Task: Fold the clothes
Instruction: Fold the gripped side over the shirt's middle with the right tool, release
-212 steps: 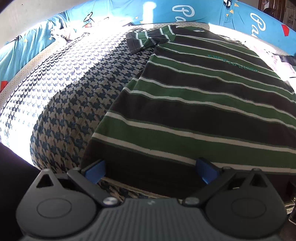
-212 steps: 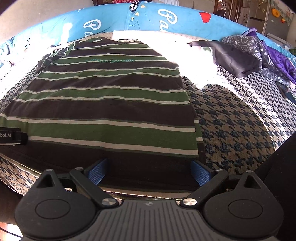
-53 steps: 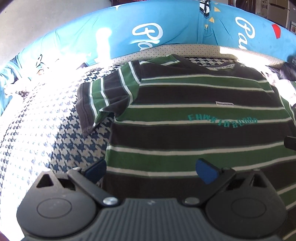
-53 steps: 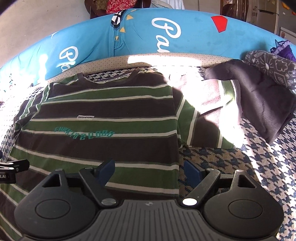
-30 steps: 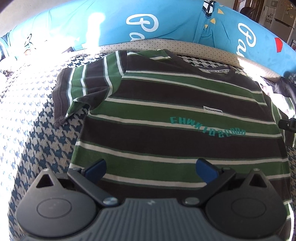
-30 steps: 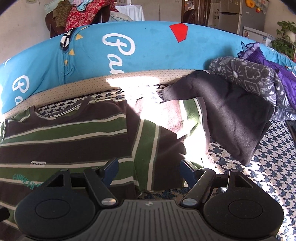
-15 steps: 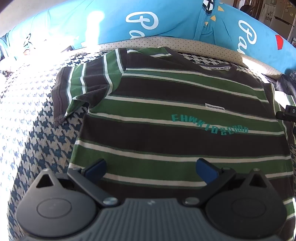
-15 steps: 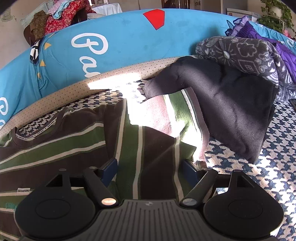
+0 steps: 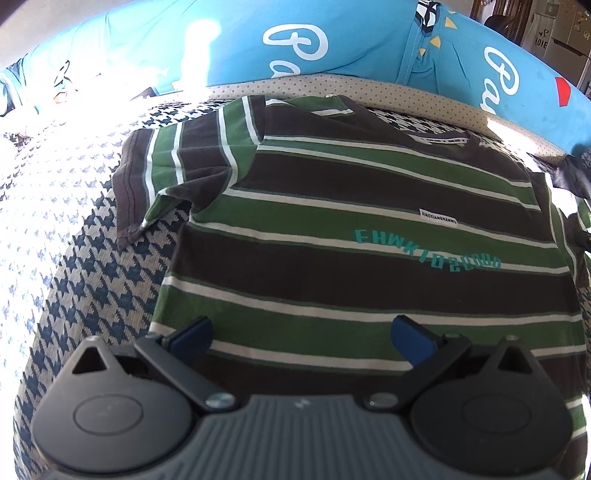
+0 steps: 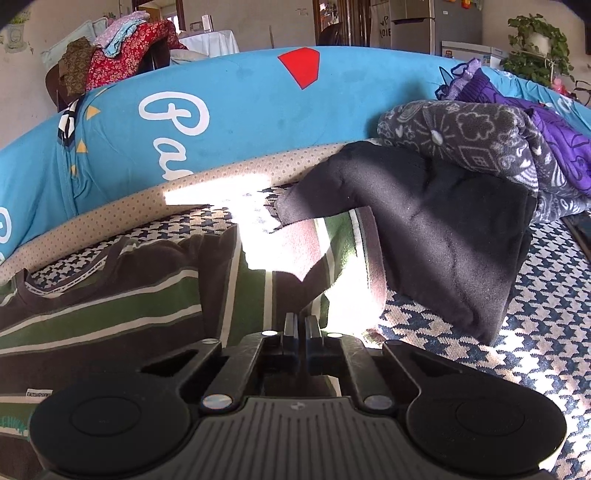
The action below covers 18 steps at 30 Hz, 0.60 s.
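- Right gripper (image 10: 301, 325) has its jaws pressed together right at the shirt's (image 10: 110, 317) right sleeve (image 10: 295, 254). Looks like it's pinching the sleeve fabric, but the pads hide the exact spot, so I can't swear to it.
- That sleeve lies spread out sideways, half in bright sun, with its far edge tucked under a black garment (image 10: 443, 243).
- Behind the black one there's a grey patterned blanket (image 10: 472, 136) and something purple (image 10: 546, 122) bunched up.
- Left gripper (image 9: 303, 332) is wide open, nothing between the blue pads (image 9: 192, 334), hovering over the lower part of the shirt (image 9: 351, 240).
- The shirt itself is a dark one with green and white stripes, lying flat and face up on the houndstooth cover (image 9: 92, 266), teal lettering (image 9: 424, 254) across the chest, collar toward the far side.
- Its left sleeve (image 9: 170, 173) is out to the side with the corner a bit crumpled and folded over.
- Along the back runs a big blue cushion (image 10: 240, 122) with white script on it.
- Past that, a chair piled with red floral clothes (image 10: 118, 59), a fridge (image 10: 417, 22) and a potted plant (image 10: 535, 40).
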Each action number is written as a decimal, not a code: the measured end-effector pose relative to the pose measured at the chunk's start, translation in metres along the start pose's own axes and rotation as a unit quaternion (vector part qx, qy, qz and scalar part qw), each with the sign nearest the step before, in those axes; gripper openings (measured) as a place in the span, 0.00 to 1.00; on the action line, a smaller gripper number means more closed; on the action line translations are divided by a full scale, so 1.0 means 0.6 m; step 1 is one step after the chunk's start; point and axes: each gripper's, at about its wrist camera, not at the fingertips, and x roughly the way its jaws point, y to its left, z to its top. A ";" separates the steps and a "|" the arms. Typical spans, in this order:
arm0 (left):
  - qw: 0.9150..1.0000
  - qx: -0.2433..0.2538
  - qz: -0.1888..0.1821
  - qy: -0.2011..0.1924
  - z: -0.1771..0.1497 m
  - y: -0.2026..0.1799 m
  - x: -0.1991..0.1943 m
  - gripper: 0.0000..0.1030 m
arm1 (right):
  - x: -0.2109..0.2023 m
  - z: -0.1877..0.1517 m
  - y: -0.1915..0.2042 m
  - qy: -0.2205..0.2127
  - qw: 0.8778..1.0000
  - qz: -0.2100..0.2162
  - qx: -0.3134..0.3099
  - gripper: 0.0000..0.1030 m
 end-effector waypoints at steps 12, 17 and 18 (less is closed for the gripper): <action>1.000 -0.019 -0.004 0.002 0.001 0.021 -0.001 1.00 | -0.075 -0.028 0.124 -0.099 0.974 0.094 -0.183 0.05; 1.000 -0.025 -0.006 0.001 0.000 0.031 -0.005 1.00 | -0.075 -0.080 0.194 -0.084 0.937 0.123 -0.317 0.05; 1.000 -0.026 -0.006 0.001 0.001 0.033 -0.006 1.00 | -0.072 -0.090 0.203 -0.070 0.931 0.130 -0.333 0.06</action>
